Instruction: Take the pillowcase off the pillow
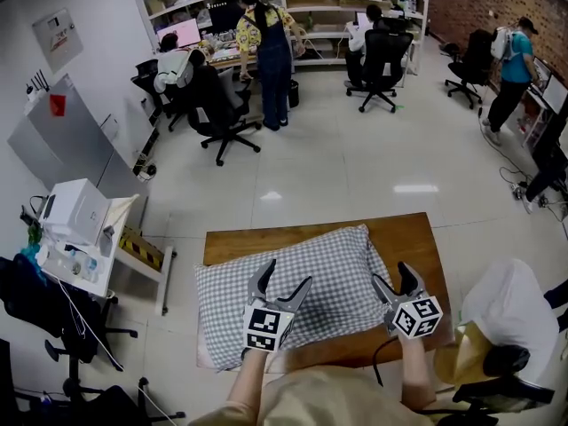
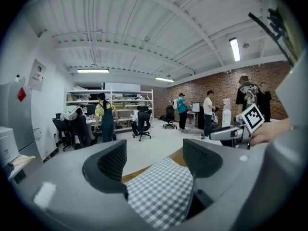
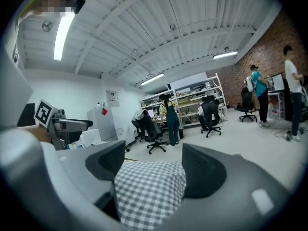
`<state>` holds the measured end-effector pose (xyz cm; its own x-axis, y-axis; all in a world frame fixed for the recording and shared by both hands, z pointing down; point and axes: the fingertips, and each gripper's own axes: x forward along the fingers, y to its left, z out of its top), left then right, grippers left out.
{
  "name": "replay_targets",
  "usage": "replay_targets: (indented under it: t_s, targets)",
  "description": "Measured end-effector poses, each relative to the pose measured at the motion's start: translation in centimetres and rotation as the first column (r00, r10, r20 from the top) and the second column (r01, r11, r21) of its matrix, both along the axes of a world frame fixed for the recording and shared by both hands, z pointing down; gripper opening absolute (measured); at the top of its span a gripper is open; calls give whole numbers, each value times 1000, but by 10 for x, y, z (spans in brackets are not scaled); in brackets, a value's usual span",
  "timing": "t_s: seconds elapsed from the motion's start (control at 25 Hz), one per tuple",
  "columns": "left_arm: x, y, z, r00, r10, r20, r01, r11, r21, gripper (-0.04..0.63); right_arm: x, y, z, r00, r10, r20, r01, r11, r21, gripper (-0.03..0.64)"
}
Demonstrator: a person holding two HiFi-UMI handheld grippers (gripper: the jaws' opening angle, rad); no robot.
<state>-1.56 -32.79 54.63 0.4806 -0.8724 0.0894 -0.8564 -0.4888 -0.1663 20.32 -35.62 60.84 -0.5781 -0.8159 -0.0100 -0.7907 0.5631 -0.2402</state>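
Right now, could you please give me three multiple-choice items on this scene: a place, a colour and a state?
1. Where does the pillow lie?
A) on the floor
B) on the wooden table
C) on an office chair

2. What does the pillowcase look like?
A) plain blue
B) red stripes
C) grey-and-white check

3. How do the jaws of the left gripper and right gripper stand?
A) both apart
B) both shut on fabric
C) only the left shut

Answers:
1 B: wood shows around it.
2 C: every view shows the check.
3 A: each gripper view shows a clear gap.
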Motion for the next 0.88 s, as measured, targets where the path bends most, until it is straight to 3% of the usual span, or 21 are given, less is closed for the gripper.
replay_targets:
  t_s: [0.08,0.16,0.24,0.32,0.4,0.52,0.6,0.68,0.76,0.84,0.88]
  targets:
    - [1,-9,31,991,57,120,-49,996,-70,365,-2,0,4,1000,3,0,-3,1000,-11,359]
    - [0,-20,72,951,149,270,-105,980,-170,388,-8,1,7,1000,5,-3,-5,1000,-15,359]
    - [4,-30,111,870,279,408,-173,945,-277,473,-13,3,8,1000,13,-7,-13,1000,-17,359]
    - [14,-38,144,763,413,497,-233,893,-384,575,-13,7,6,1000,28,-9,-28,999,-20,359]
    - [24,-45,178,673,525,521,-269,830,-489,595,-11,11,5,999,49,-10,-49,998,-25,359]
    - [25,-50,239,558,656,508,-267,722,-639,595,-15,23,8,996,89,-12,-89,995,-32,359]
    - [18,-53,270,489,703,517,-236,677,-697,595,-15,31,6,992,122,-13,-123,992,-33,359]
    - [15,-56,293,462,724,512,-191,645,-740,592,-8,40,4,987,159,-14,-159,987,-35,359]
    - [14,-56,311,465,730,500,-152,622,-768,563,1,47,5,981,192,-12,-192,980,-44,359]
    - [16,-58,323,470,721,509,-136,629,-765,544,8,53,3,977,214,-11,-214,975,-59,359]
    - [18,-61,329,475,707,525,-133,647,-751,530,10,55,3,975,221,-12,-221,973,-66,359]
